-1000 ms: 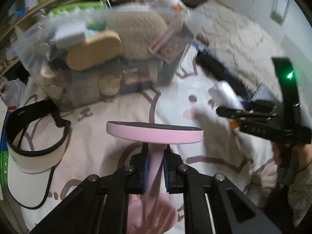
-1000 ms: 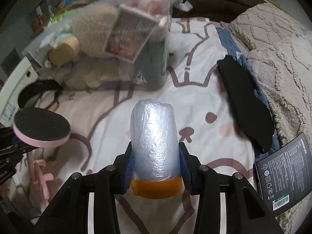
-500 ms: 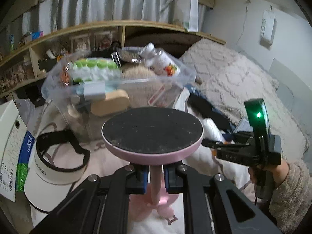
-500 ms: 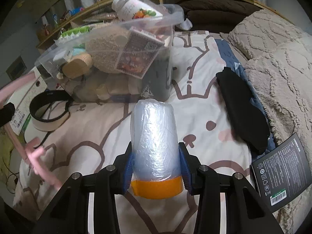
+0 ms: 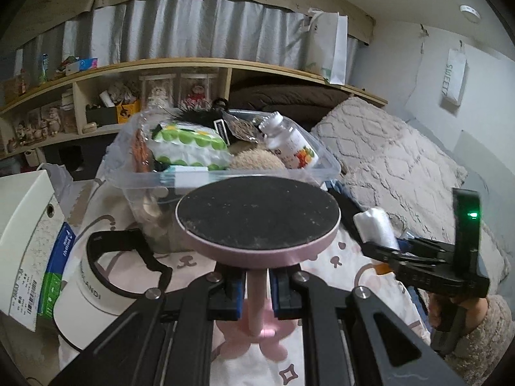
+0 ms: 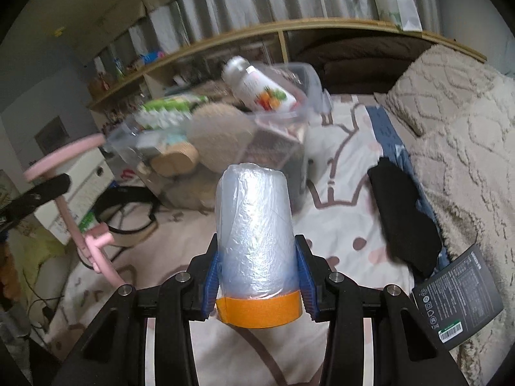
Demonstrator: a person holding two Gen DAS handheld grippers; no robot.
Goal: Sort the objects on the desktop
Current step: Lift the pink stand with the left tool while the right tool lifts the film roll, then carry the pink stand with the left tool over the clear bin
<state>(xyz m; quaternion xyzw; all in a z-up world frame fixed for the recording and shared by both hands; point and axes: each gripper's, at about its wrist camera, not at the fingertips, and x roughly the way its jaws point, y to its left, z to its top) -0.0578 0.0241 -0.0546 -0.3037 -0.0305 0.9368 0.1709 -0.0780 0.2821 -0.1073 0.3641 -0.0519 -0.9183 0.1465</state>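
The thin stem of a pink round-topped stand (image 5: 257, 225) is pinched by the left gripper (image 5: 256, 292), and a plastic-film roll (image 6: 256, 225) with an orange band is clamped by the right gripper (image 6: 257, 276). Since the earlier frames both have been lifted above the patterned bedsheet (image 6: 338, 167). The filled clear storage bin (image 5: 322, 164), formerly viewed from its side, is now seen from above at twelve o'clock, and the white visor (image 5: 83, 292) is found at eight o'clock.

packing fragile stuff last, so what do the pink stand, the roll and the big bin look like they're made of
Pink stand: smooth matte pink plastic, apparently; its disc top is a dark, speckled pad.
Roll: thin crinkly translucent plastic film, glossy, with an orange tape band.
Bin: clear hard plastic, contents visible through it.
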